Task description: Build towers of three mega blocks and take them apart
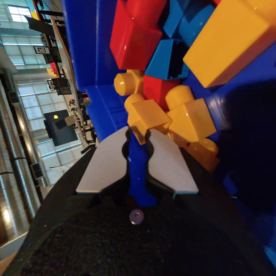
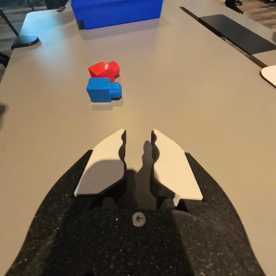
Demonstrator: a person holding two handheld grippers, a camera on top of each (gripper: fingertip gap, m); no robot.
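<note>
In the left wrist view my left gripper [image 1: 138, 131] reaches into a blue bin [image 1: 104, 104] full of mega blocks. Its fingertips are closed on the lower corner of a small yellow block [image 1: 147, 115]. A second small yellow block [image 1: 192, 119] lies against it. In the right wrist view my right gripper [image 2: 138, 131] is open and empty, low over the grey table [image 2: 179, 89]. Ahead of it a red block [image 2: 104, 69] and a blue block [image 2: 100, 91] lie on their sides, touching, studs pointing right.
The bin also holds a red block [image 1: 134, 38], a large yellow block [image 1: 227, 44] and blue blocks [image 1: 164, 59]. In the right wrist view the blue bin [image 2: 118, 15] stands at the table's far end. A black mat [image 2: 236, 32] lies far right, a white object [image 2: 270, 74] at the right edge. There is about 65 cm between the tips of the two grippers. Between my right fingertips and the white object [image 2: 270, 74] there is roughly 35 cm.
</note>
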